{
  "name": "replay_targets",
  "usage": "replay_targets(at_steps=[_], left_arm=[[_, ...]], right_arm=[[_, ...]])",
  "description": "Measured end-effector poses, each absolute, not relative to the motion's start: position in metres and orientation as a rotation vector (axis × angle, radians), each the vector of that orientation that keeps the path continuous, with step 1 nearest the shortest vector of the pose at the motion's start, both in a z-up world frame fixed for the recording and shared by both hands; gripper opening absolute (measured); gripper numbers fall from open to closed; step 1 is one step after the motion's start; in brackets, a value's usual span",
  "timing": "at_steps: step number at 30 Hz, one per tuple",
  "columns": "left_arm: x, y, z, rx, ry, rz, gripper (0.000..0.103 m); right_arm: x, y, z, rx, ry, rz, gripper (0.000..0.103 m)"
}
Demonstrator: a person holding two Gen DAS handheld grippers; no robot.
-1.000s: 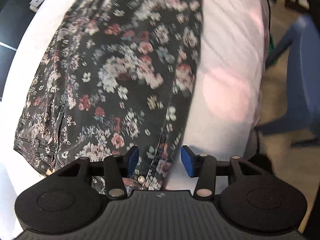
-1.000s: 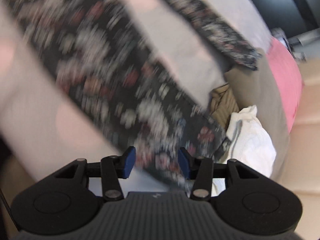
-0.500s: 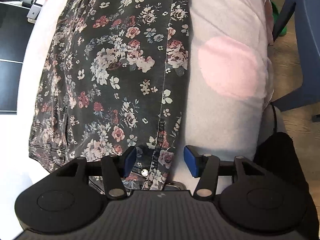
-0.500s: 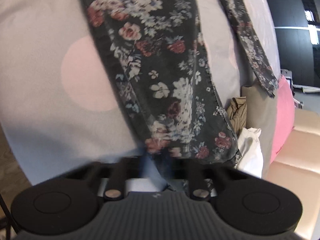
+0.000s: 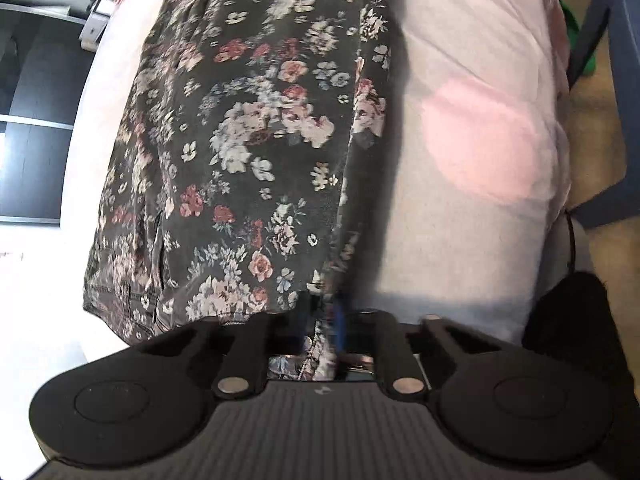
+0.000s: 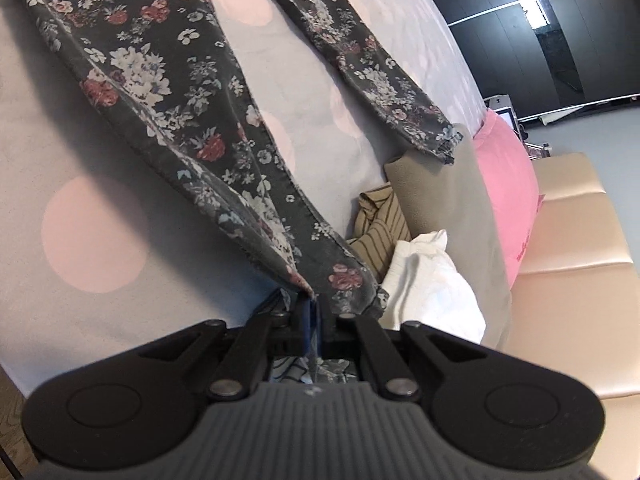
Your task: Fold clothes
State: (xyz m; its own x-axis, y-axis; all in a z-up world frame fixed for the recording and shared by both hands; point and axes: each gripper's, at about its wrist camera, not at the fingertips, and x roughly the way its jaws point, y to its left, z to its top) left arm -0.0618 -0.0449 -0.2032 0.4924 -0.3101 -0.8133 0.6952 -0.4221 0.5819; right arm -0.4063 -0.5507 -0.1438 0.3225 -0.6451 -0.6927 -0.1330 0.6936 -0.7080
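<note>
One pair of floral trousers [image 6: 168, 92] lies spread flat on a grey bedspread with pink dots [image 6: 92, 236], two legs splayed apart, waist end toward the left wrist view. Cloth looks like soft, thin denim: light, limp, will sag and drape once lifted, not fragile, not slippery; seams and hems are the firm places to pinch. Right gripper [image 6: 311, 322] is clamped tight on the hem of the nearer leg, fabric bunched into a ridge between its blue pads. Left gripper [image 5: 334, 320] is closed too, pinching the waist edge near the fly; that view is motion-blurred, so exactly which part of the waist it holds is probably the front edge, not certain. Holding waist and hem together should let the leg swing over onto the other. Counted: one pair of trousers, two grippers. Beyond the far hem sit one tan cushion [image 6: 448, 200], one pink cushion [image 6: 508, 184], one striped cloth [image 6: 380, 224], one white cloth [image 6: 432, 280], then a beige padded headboard [image 6: 572, 248]. One blue chair [image 5: 616, 92] stands beside the bed.
</note>
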Motion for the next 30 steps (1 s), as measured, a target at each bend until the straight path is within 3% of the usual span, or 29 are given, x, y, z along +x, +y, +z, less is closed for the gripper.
replay_targets(at_steps=[8, 18, 24, 30], left_arm=[[-0.033, -0.059, -0.133, 1.375, 0.413, -1.037, 0.002], [0.042, -0.099, -0.026, 0.985, 0.475, -0.943, 0.002], [0.105, -0.149, -0.02, 0.921, 0.571, -0.868, 0.002], [0.165, -0.202, -0.046, 0.98, 0.627, -0.823, 0.002]], right_arm=[[-0.403, -0.552, -0.123, -0.797, 1.128, -0.473, 0.003], [-0.346, -0.589, -0.05, -0.667, 0.939, -0.637, 0.003], [-0.279, -0.625, -0.034, -0.631, 0.937, -0.652, 0.002], [-0.203, -0.66, -0.041, -0.649, 1.003, -0.614, 0.002]])
